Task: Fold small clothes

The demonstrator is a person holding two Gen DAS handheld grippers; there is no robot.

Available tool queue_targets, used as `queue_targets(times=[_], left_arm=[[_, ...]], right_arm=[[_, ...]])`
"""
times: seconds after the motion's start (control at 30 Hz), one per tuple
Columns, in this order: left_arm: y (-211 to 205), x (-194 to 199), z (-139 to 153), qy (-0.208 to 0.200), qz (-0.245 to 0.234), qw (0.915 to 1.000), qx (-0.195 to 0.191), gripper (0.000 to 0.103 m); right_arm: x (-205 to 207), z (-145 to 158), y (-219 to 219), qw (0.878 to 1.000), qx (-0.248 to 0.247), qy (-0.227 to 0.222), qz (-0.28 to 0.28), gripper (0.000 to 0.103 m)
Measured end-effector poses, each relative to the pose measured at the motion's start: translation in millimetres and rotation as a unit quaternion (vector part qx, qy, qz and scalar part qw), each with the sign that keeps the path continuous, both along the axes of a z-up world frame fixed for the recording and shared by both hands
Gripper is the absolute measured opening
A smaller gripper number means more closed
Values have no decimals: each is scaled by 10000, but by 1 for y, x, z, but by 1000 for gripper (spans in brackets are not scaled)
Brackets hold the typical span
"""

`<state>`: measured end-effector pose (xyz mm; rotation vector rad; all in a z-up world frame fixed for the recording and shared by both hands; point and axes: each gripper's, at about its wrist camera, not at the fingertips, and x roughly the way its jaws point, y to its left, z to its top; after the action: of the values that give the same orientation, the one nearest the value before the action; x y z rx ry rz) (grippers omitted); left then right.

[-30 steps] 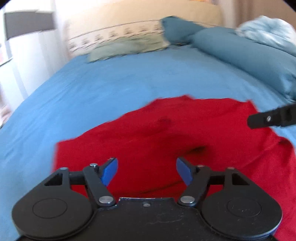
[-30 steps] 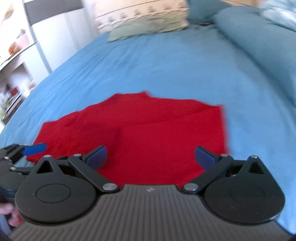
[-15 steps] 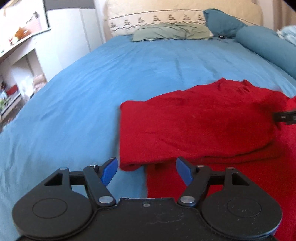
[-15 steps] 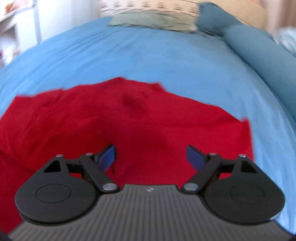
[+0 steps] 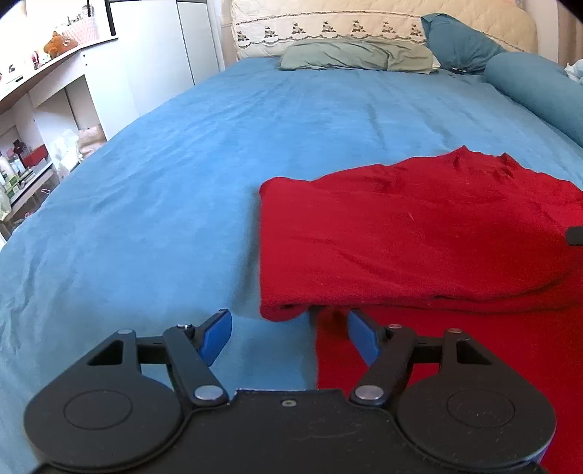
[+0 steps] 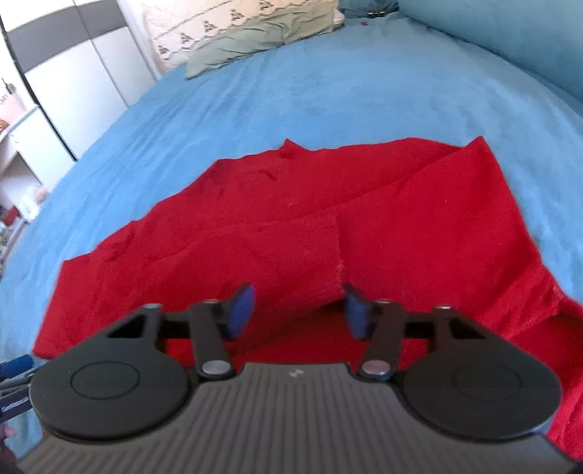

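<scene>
the left tongs (image 5: 288,337) stand wide open with nothing gripped; the folded corner of the red garment (image 5: 419,233) lies just past the tips, toward 12 o'clock, and the right-hand blue pad (image 5: 359,337) sits over a lower layer of red cloth, whether touching it i cannot tell. the right tongs (image 6: 297,310) are closing, with a raised fold of the red garment (image 6: 284,226) between the blue pads (image 6: 240,310); whether they already press on it i cannot tell.

the garment lies partly folded on the blue bed (image 5: 164,189), its upper layer doubled over a wider lower layer. in the left view it fills the area from 1 to 4 o'clock; in the right view it spreads from 9 round to 3 o'clock. toward 12 o'clock, at the head of the bed, are a green pillow (image 5: 357,54) and a cream headboard (image 5: 364,22), with a teal bolster (image 5: 539,87) at 2 o'clock. white cupboards (image 5: 156,54) and shelves (image 5: 40,109) stand at 10 o'clock.
</scene>
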<state>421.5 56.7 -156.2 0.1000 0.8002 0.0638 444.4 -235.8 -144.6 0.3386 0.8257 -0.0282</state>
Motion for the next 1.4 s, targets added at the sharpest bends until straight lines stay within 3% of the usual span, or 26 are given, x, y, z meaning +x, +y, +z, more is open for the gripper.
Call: queue_targets(times=[0.03, 0.1, 0.23, 0.37, 0.43, 0.63, 0.8, 0.87, 0.9, 0.93, 0.97, 1.0, 1.03, 1.1, 1.2, 1.4], left_arm=[[1, 1, 0, -1, 21, 10000, -4, 75], [3, 2, 1, -5, 73, 10000, -32, 75], [1, 6, 0, 28, 55, 9999, -95, 75], [-10, 14, 0, -10, -97, 9999, -52, 74], [-13, 20, -1, 0, -106, 9999, 28, 73], [-13, 19, -8, 125, 73, 9989, 449, 74], [-1, 9, -11, 219, 314, 9981, 489, 74], [-4, 7, -6, 215, 251, 9980, 544, 74], [-6, 5, -2, 186, 212, 9982, 528, 72], [-8, 3, 4, 127, 148, 9987, 468, 72], [-9, 1, 12, 56, 45, 9993, 367, 73], [-12, -1, 19, -32, -82, 9996, 255, 73], [-17, -2, 27, -128, -232, 9995, 160, 74], [-29, 1, 37, -208, -538, 9983, 22, 75], [-51, 15, 36, -105, -899, 9955, -287, 75], [-70, 35, -7, 200, -945, 9946, -374, 76]], right_arm=[[4, 1, 3, 9999, -80, 46, 62, 21], [9, 5, 6, 9996, -209, 95, 177, 20], [5, 45, 1, 9976, -540, -377, 195, 20], [-4, 89, -28, 9923, -917, -837, -14, 20], [-10, 97, -49, 9888, -1178, -910, -132, 20], [-13, 47, -92, 9906, -1272, -419, -267, 20], [-22, 2, -103, 9950, -864, 36, -491, 21], [-28, -3, -104, 9955, -819, 85, -478, 24], [-32, -1, -104, 9951, -877, 68, -459, 31], [-37, 2, -102, 9947, -945, 57, -406, 50], [-42, 5, -102, 9948, -967, 23, -331, 62], [-44, 10, -97, 9947, -991, -69, -255, 86], [-52, 15, -92, 9934, -1107, -243, -180, 97], [-54, 21, -81, 9902, -1295, -510, 70, 98], [-50, 22, -68, 9898, -1256, -541, 400, 98], [-33, -16, -87, 9961, -834, -286, 103, 99]])
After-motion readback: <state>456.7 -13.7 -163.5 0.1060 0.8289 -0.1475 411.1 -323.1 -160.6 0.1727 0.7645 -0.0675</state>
